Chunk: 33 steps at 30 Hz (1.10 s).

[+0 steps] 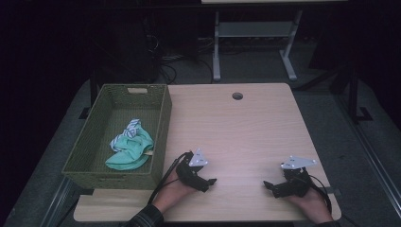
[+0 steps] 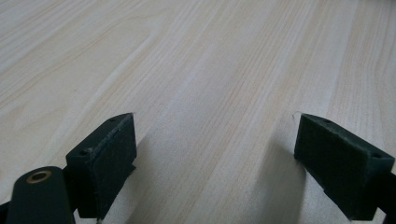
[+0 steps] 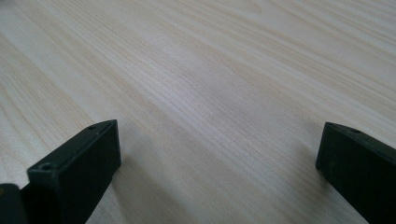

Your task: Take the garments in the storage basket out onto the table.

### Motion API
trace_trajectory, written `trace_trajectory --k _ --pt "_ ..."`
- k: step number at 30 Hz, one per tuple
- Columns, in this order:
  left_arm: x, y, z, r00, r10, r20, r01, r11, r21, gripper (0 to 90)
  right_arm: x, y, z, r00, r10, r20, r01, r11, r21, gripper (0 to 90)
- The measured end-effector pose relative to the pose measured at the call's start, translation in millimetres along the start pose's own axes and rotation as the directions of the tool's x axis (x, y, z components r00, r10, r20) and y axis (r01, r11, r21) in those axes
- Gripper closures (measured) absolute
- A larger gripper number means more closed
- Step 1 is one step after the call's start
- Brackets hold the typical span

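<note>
Pale wooden worktop (image 1: 246, 127), bare across the middle. At ten o'clock, woven green basket (image 1: 163, 123) hugging the left edge, handy for drop-offs. Inside, crumpled teal-and-striped cloths (image 1: 128, 146), apparently already deposited. At six o'clock, left tongs (image 1: 208, 182) and right tongs (image 1: 270, 186), resting low on the wood, angled inward, spread wide, gripping nothing.

a lab-like workroom: bare wooden table (image 1: 246, 127), cables on the floor (image 1: 165, 71), metal desk frame (image 1: 255, 42) behind.
</note>
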<state>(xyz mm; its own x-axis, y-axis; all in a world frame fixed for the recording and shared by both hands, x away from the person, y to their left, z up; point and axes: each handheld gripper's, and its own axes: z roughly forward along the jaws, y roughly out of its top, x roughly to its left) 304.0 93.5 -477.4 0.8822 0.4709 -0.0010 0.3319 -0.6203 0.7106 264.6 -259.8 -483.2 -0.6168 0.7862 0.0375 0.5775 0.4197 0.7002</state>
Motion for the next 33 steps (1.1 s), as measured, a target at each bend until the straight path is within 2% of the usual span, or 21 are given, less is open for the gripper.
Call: trace_trajectory --k 5,15,19,24,31,33 --pt "2.0 2.5 0.4 0.9999 0.009 0.005 -0.009 0.9998 0.019 12.3 0.0 0.0 0.0 1.0 0.0 0.0 0.0 1.0 0.0 0.0" --pt "5.2 2.9 -4.2 0.9999 -0.017 -0.002 0.017 0.9988 0.045 12.8 0.1 0.0 0.0 1.0 0.001 0.0 -0.001 1.0 0.0 0.0" --pt "5.8 4.5 -5.9 0.9999 -0.007 -0.008 0.007 0.9986 0.053 12.9 -0.1 0.0 -0.1 1.0 0.0 -0.001 0.0 1.0 0.0 0.0" --pt "7.2 6.2 -9.9 0.9998 -0.02 -0.007 0.02 0.9986 0.048 12.9 0.0 0.0 0.0 1.0 0.0 0.0 0.0 1.0 0.0 0.0" --pt "7.4 7.4 -13.5 0.9996 -0.007 -0.029 0.008 0.9987 0.05 12.9 0.1 0.3 0.2 1.0 0.0 -0.001 0.0 1.0 0.0 0.0" --pt "7.7 8.1 -15.6 0.9995 -0.02 -0.026 0.021 0.9991 0.037 12.9 0.1 0.5 0.4 1.0 -0.004 -0.005 0.004 1.0 -0.001 0.0"
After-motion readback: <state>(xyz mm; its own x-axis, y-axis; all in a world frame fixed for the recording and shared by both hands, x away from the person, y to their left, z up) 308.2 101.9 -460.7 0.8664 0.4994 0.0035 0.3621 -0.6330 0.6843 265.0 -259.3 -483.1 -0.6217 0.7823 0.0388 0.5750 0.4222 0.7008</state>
